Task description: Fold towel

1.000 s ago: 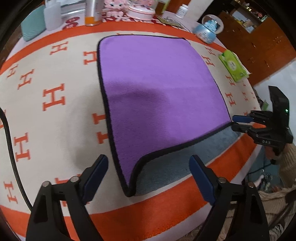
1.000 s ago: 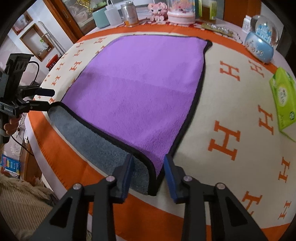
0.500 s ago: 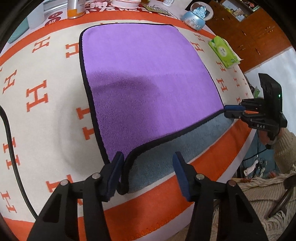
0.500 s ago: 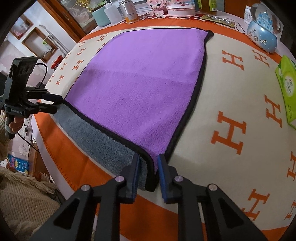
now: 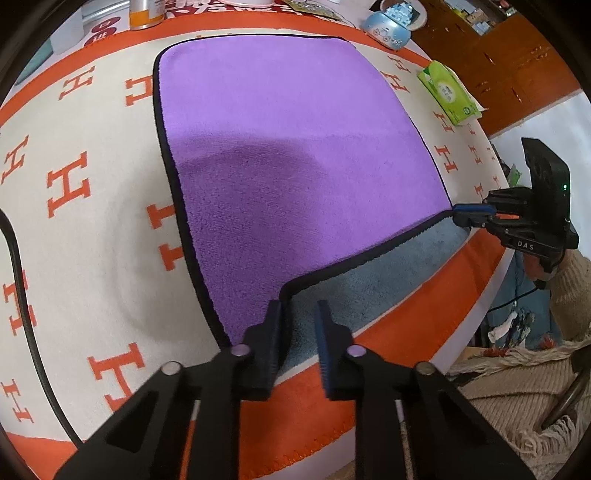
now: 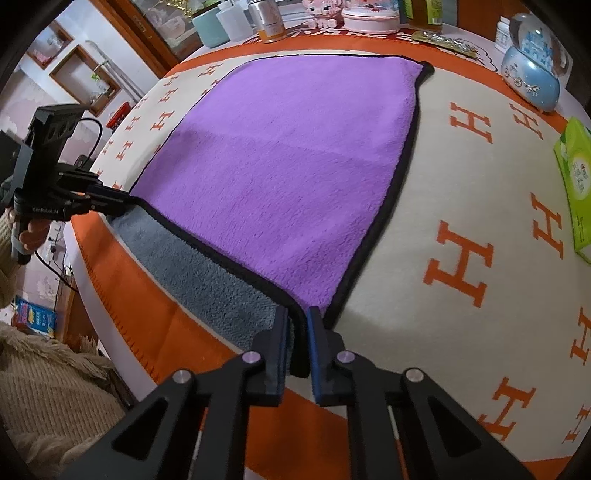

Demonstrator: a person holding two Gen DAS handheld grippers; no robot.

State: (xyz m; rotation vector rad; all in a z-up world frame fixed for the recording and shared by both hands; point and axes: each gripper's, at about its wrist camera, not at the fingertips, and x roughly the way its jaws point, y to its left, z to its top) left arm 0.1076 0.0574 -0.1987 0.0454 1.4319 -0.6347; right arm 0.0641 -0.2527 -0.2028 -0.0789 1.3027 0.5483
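Observation:
A purple towel [image 5: 295, 155] with black trim and a grey underside lies flat on a round table; it also shows in the right wrist view [image 6: 295, 177]. Its near edge is lifted, so the grey underside [image 5: 369, 280] shows. My left gripper [image 5: 299, 314] is at the near left corner, its fingers narrowed around the trim with a small gap left. My right gripper [image 6: 295, 325] is shut on the near right corner. Each gripper shows in the other's view, the right one [image 5: 469, 216] and the left one [image 6: 110, 201].
The tablecloth [image 5: 92, 229] is cream and orange with H letters. A green tissue pack [image 5: 448, 92] lies at the right. A blue snow globe [image 6: 532, 79], bottles and a pink box [image 6: 369, 18] stand at the far edge. A black cable [image 5: 22, 288] runs at the left.
Both grippers have moved in on the towel's near corners and narrowed. The right one has shut on its corner; the left has gone from wide open to nearly shut.

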